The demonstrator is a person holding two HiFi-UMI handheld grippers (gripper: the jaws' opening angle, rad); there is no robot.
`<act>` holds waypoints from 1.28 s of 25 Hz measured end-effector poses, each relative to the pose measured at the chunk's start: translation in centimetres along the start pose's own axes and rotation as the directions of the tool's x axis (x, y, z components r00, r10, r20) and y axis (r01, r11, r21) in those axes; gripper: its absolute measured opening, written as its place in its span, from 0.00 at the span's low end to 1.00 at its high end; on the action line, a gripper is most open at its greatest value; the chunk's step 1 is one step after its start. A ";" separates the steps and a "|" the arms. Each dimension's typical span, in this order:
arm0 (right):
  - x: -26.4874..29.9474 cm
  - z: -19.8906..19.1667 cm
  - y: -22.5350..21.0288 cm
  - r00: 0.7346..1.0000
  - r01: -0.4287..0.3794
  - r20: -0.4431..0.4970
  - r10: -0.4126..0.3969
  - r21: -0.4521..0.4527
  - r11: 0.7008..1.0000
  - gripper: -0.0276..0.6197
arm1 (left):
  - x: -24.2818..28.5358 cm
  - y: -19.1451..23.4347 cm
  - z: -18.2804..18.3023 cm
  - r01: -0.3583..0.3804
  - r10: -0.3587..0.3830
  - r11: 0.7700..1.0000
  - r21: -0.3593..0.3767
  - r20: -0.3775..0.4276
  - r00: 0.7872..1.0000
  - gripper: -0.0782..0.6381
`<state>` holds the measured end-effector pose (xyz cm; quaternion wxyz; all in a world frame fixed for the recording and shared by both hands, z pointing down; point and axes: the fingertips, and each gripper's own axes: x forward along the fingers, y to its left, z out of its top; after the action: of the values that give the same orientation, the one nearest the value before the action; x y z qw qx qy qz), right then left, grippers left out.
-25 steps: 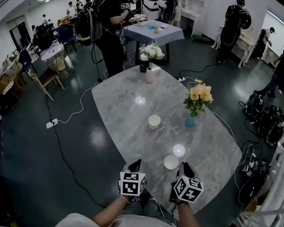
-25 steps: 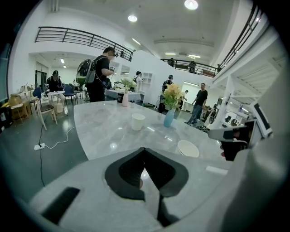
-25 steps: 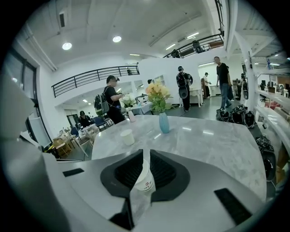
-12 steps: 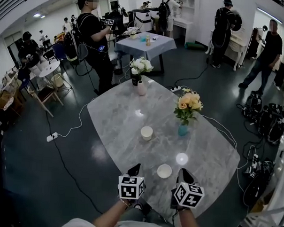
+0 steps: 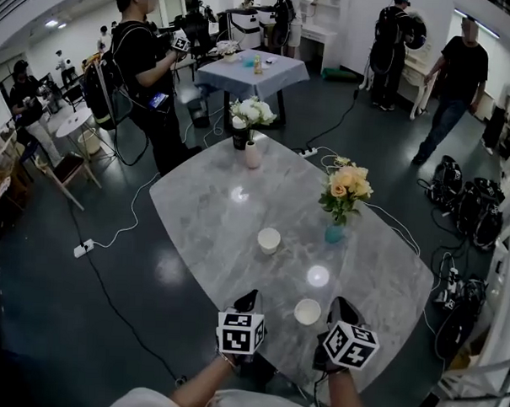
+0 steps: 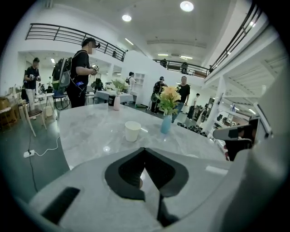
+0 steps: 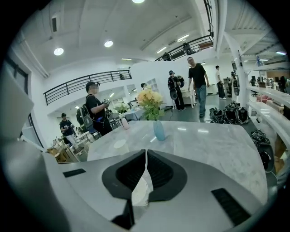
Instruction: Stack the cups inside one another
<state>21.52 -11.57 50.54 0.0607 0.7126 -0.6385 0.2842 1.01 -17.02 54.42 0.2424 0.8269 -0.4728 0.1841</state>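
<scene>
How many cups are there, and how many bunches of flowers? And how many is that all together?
Cups: 2, the near cup and the far cup
Bunches of flowers: 2, the white bunch and the peach bunch
Total: 4

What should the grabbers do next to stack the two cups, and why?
Probably open the right gripper first. Its jaws are shut, and the near cup stands free on the table just beside it, so it cannot be taken yet. The left gripper is shut too. The far cup stands upright, mouth up, farther along, ready to receive the near one.
</scene>
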 end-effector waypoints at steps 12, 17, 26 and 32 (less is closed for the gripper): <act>3.7 1.0 8.5 0.998 0.059 0.027 -0.060 0.023 0.998 0.07 | 2.5 6.8 3.8 0.123 -0.122 0.992 0.026 -0.025 0.992 0.10; 5.1 0.5 11.7 0.996 0.076 0.036 -0.078 0.047 0.996 0.07 | 3.2 9.0 4.2 0.172 -0.168 0.983 0.060 -0.062 0.984 0.10; 9.6 -2.7 15.2 0.998 0.070 0.000 -0.070 0.058 0.996 0.07 | 5.7 11.7 3.3 0.210 -0.199 0.973 0.096 -0.116 0.973 0.10; 11.8 -3.5 15.4 0.997 0.077 -0.022 -0.076 0.043 0.996 0.07 | 6.7 12.3 2.8 0.224 -0.210 0.970 0.089 -0.140 0.967 0.10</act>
<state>6.15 -23.04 54.84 0.0622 0.7349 -0.6036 0.3028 -6.24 -28.59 58.52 0.2477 0.8716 -0.3522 0.2343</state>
